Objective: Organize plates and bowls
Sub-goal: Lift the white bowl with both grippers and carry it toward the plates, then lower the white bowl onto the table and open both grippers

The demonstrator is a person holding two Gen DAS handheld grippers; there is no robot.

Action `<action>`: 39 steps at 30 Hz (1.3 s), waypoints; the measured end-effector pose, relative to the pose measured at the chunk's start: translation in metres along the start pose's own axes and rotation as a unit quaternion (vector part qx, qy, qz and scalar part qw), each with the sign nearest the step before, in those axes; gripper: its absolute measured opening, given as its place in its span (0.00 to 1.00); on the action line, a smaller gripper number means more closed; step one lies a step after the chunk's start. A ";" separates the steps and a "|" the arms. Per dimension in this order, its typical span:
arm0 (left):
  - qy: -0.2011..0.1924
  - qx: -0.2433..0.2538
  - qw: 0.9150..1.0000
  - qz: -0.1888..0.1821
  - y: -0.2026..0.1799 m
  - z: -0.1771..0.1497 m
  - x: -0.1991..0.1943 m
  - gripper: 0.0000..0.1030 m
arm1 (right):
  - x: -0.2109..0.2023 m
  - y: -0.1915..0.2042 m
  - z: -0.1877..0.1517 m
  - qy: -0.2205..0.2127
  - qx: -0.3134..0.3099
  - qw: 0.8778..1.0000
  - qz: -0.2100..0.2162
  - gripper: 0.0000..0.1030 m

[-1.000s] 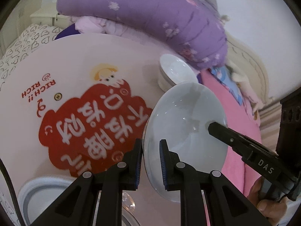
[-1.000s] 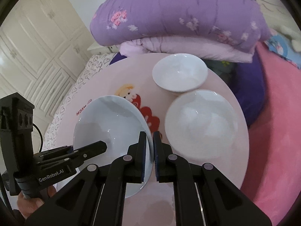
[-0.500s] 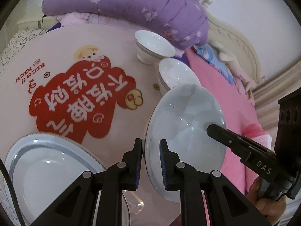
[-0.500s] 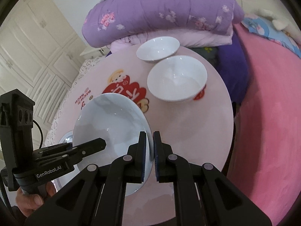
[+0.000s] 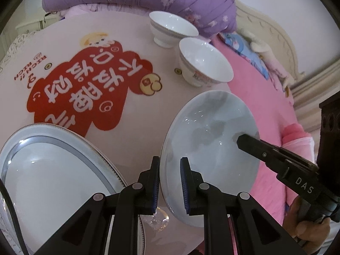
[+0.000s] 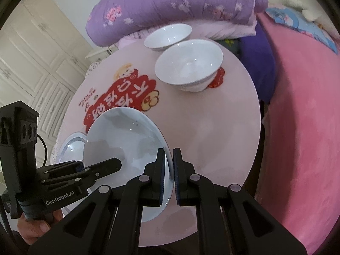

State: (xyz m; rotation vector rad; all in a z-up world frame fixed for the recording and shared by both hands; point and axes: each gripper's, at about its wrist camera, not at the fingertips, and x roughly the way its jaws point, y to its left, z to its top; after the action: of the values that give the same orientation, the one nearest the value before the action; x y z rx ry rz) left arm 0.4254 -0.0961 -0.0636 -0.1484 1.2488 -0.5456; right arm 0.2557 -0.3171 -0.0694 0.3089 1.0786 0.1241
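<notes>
Round pink table [image 6: 223, 127] with red printed motif, beside pink bedding [image 6: 301, 127] and folded purple floral quilt [image 6: 170, 2]. Large silver-rimmed white plate [image 5: 48, 165] resting at near left edge of table. Pale blue glazed plate [image 5: 212, 148] held tilted above table near that plate, gripped on opposite rims: left gripper [image 5: 169, 182] clamped on near rim, right gripper [image 6: 169, 176] clamped narrow on other rim. Two white porcelain bowls at far side, upright, just beside each other: nearer bowl [image 6: 189, 65], farther bowl [image 6: 167, 36].
</notes>
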 end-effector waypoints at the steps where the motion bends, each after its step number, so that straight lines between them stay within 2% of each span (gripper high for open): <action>1: 0.004 -0.001 1.000 0.002 0.000 0.000 0.003 0.13 | 0.002 -0.002 -0.001 0.003 0.001 1.000 0.000 0.07; 4: 0.018 -0.002 1.000 0.006 -0.001 -0.002 0.015 0.13 | 0.011 -0.007 -0.005 0.016 0.003 1.000 0.001 0.07; 21: 0.017 -0.001 1.000 0.016 -0.002 0.006 0.028 0.13 | 0.019 -0.015 -0.002 0.020 0.013 1.000 0.018 0.10; 27: 0.015 0.007 1.000 0.016 -0.004 0.006 0.029 0.25 | 0.018 -0.016 -0.003 0.015 0.022 0.999 0.026 0.14; 28: 0.013 0.009 1.000 0.014 -0.006 0.006 0.028 0.34 | 0.018 -0.016 -0.003 0.013 0.023 0.999 0.029 0.18; 29: 0.007 0.013 1.000 0.015 -0.008 0.006 0.026 0.51 | 0.016 -0.016 -0.002 0.008 0.024 0.999 0.031 0.25; 30: 0.001 0.015 1.000 0.018 -0.009 0.006 0.024 0.61 | 0.014 -0.017 -0.002 0.002 0.027 0.999 0.031 0.44; 31: -0.010 0.019 1.000 0.022 -0.009 0.006 0.020 0.73 | 0.013 -0.017 -0.002 -0.003 0.028 0.999 0.031 0.55; 32: -0.021 0.023 0.999 0.032 -0.011 0.006 0.015 0.79 | 0.010 -0.018 -0.001 -0.013 0.031 0.999 0.030 0.66; 33: -0.028 0.026 0.999 0.038 -0.012 0.005 0.012 0.81 | 0.007 -0.019 0.000 -0.022 0.032 0.999 0.031 0.74; 34: -0.034 0.028 0.998 0.038 -0.013 0.006 0.008 0.84 | 0.004 -0.020 0.001 -0.030 0.033 0.998 0.032 0.77; 37: -0.046 0.026 0.998 0.032 -0.011 0.008 -0.001 0.90 | -0.005 -0.024 0.004 -0.055 0.037 0.997 0.030 1.00; 39: -0.059 0.024 0.998 0.028 -0.010 0.009 -0.009 0.91 | -0.012 -0.027 0.007 -0.072 0.040 0.996 0.029 1.00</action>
State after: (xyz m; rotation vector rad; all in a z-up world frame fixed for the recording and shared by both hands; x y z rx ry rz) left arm 0.4292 -0.1021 -0.0493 -0.1038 1.1211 -0.5111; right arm 0.2552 -0.3469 -0.0642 0.4165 0.9336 0.1089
